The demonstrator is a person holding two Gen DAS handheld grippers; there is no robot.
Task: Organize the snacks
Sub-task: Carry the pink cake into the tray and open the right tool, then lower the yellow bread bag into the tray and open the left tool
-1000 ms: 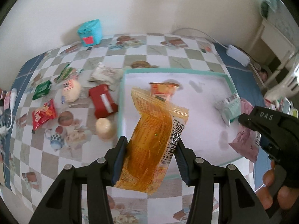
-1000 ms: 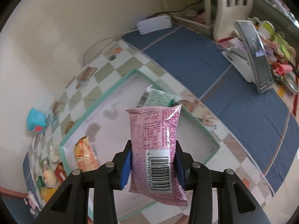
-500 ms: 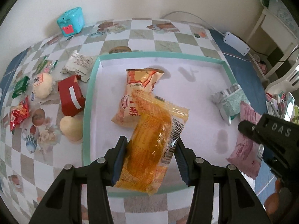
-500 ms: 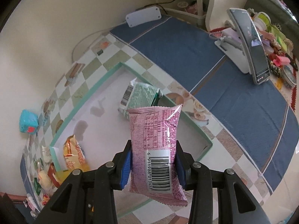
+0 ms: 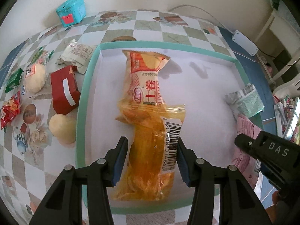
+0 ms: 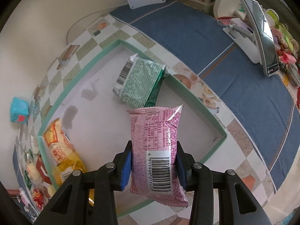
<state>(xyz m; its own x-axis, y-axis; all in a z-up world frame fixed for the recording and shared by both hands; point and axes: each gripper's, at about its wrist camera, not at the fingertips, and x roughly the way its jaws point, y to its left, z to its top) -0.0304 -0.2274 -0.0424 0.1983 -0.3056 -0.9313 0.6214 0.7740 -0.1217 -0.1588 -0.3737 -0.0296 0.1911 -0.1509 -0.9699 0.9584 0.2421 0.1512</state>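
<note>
two snack packs (image 5: pixel 146 78) (image 6: pixel 138 80) lie in the tray (image 5: pixel 80 101), the rest of the snacks (image 5: pixel 63 90) on the table (image 5: pixel 150 20) left of it

Bright daylight, soft shadows, wrapper glare, strong fisheye edge distortion

Both your grippers are closed on snack packets.

Your left gripper (image 5: pixel 150 159) pinches an orange packet (image 5: pixel 150 161) between its blue pads. Your right gripper (image 6: pixel 153 166), black and to the right of the left one, clamps a pink packet (image 6: pixel 157 153).
</note>
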